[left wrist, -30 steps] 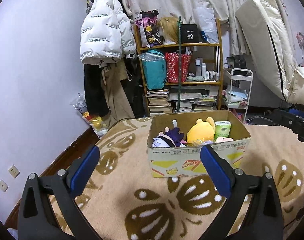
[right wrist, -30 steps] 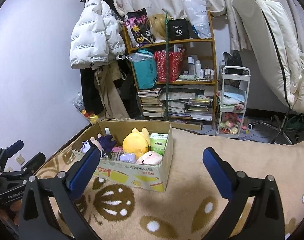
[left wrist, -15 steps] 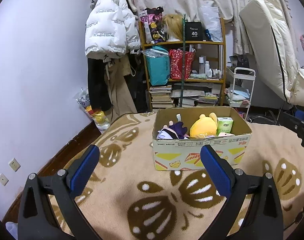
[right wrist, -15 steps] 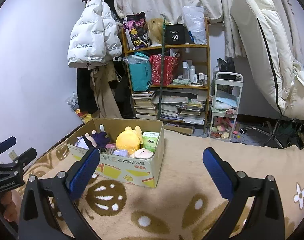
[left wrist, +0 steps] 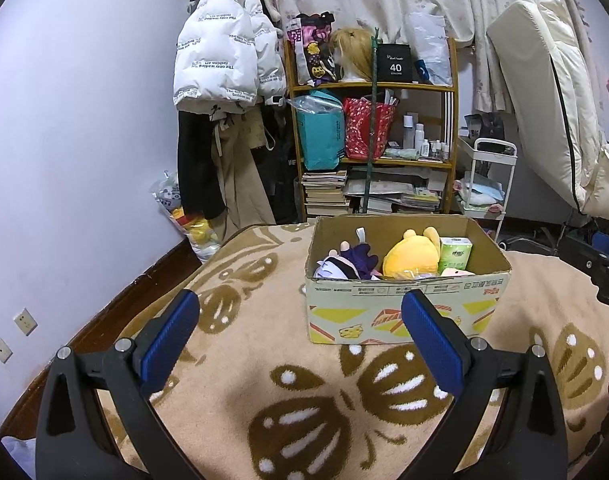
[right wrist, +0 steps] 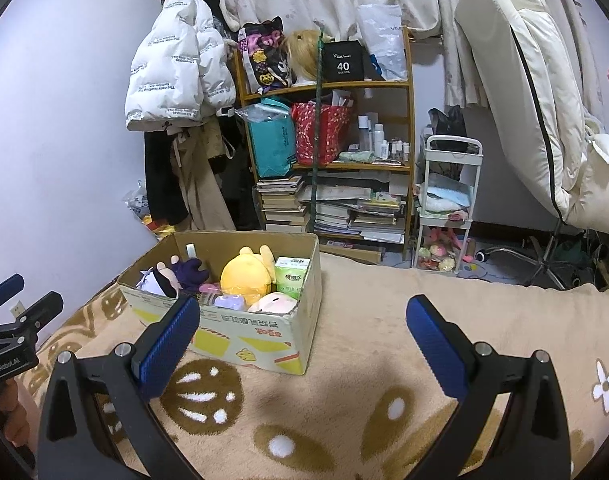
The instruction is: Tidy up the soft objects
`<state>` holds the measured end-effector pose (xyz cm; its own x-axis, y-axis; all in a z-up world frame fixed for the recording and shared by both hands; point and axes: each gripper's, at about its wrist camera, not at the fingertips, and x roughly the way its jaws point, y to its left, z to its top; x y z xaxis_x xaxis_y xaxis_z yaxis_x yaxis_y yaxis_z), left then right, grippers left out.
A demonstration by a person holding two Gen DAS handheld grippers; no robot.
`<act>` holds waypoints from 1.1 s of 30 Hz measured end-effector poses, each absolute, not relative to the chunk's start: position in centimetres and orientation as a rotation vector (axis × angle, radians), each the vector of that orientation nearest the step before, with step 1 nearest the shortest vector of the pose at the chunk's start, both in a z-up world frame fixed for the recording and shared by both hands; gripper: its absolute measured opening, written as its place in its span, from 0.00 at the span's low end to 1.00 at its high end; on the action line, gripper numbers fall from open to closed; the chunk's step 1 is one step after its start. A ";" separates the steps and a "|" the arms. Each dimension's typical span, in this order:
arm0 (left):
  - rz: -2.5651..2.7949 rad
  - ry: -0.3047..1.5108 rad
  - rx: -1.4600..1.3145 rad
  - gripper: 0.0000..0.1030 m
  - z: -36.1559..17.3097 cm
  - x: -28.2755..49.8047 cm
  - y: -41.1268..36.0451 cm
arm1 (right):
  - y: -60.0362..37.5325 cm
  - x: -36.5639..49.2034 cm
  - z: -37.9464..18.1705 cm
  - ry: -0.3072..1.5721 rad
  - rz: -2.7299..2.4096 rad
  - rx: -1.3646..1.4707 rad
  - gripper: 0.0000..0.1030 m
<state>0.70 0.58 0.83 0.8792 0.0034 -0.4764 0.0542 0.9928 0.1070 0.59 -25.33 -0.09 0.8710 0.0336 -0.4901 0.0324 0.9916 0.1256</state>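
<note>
A cardboard box [left wrist: 408,312] [right wrist: 264,340] sits on a beige patterned blanket [left wrist: 304,412]. Inside it lie a yellow plush [left wrist: 408,256] [right wrist: 244,276], a purple-and-white doll [left wrist: 352,262] [right wrist: 172,276], a green tissue pack [left wrist: 456,254] [right wrist: 291,276] and a pink plush [right wrist: 274,303]. My left gripper [left wrist: 300,332] is open and holds nothing, well short of the box. Farther right, my right gripper [right wrist: 304,334] is open too, with nothing between its fingers. The left gripper [right wrist: 12,320] also shows at the left edge of the right wrist view.
A wooden shelf [left wrist: 372,136] with books, bags and bottles stands behind the box. A white jacket [left wrist: 224,52] hangs on the left wall. A white cart [right wrist: 448,208] and a leaning mattress [right wrist: 516,80] are at the right. A hand [right wrist: 12,408] holds the left tool.
Both grippers have pulled back from the box and risen, so the box looks smaller and farther. Both stay open with nothing in them.
</note>
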 end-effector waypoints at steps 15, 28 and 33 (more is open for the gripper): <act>-0.032 0.498 0.119 0.97 0.4 0.9 0.1 | -25.3 1.2 -0.6 0.526 -0.003 0.132 1.00; -0.034 0.496 0.134 0.97 -0.1 1.0 -0.6 | -25.6 1.6 -0.9 0.521 -0.007 0.134 1.00; -0.034 0.496 0.135 0.97 0.0 0.9 -0.4 | -25.8 1.7 -0.9 0.521 -0.008 0.136 1.00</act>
<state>0.87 -0.36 -0.03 0.8791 0.0001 -0.4766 0.0655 0.9905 0.1209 1.67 -25.76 -0.94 0.8677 0.0272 -0.4963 0.0421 0.9909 0.1280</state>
